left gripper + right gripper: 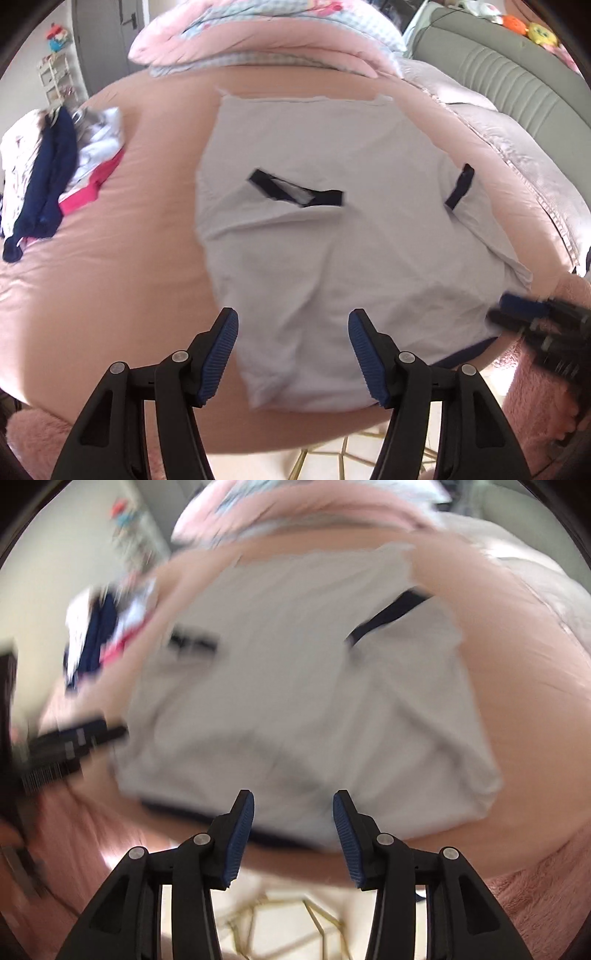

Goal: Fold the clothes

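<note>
Nearest the left wrist camera, the left gripper (pixel 293 354) is tilting steeply down over the near edge of the bed (pixel 147 240), its blue-padded jaws standing roughly half apart and gripping nothing, the hem of the white shirt (pixel 332 229) lying below the gap. The right gripper (pixel 293 836) is angling down the same way, its jaws a little narrower but clearly parted and empty, poised above the shirt's dark-trimmed near edge; its view is smeared with motion blur. Each tool is showing in the other's view, off to the side of the garment near its lower corners. The shirt is lying spread flat on the pink sheet, dark-edged collar and sleeve cuff facing up. Farther left, a pile of clothes (pixel 55 162) in navy, white and pink is sitting on the bed, well apart from the shirt. Beyond, a folded pink quilt (pixel 258 40) is resting by the grey headboard (pixel 517 66).
</note>
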Demonstrator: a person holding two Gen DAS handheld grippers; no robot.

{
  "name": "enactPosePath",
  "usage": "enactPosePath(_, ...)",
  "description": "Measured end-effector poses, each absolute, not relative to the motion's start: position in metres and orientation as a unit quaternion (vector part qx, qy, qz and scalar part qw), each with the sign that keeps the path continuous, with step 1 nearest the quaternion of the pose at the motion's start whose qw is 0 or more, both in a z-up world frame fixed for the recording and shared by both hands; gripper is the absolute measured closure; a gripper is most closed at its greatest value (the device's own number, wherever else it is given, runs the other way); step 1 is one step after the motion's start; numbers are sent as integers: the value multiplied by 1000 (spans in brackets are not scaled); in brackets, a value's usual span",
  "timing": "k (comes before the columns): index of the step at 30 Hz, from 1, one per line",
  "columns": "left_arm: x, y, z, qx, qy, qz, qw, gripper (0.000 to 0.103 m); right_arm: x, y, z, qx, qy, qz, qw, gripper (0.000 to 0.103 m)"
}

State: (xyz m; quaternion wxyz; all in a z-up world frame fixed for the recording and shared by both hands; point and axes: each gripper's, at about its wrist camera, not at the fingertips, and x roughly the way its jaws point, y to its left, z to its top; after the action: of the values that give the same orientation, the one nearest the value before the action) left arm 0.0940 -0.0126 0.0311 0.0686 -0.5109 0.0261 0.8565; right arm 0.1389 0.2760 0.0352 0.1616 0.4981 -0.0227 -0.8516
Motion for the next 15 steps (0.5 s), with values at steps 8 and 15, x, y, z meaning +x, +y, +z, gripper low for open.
enactPosePath(8,114,-36,24,-534,-18,845,32,43,124,323,20,531,-76,-841,72,59)
enactPosePath(15,135,-86,13,-528,-246,812,-36,43,114,344,42,463,-115,-879,-3,59)
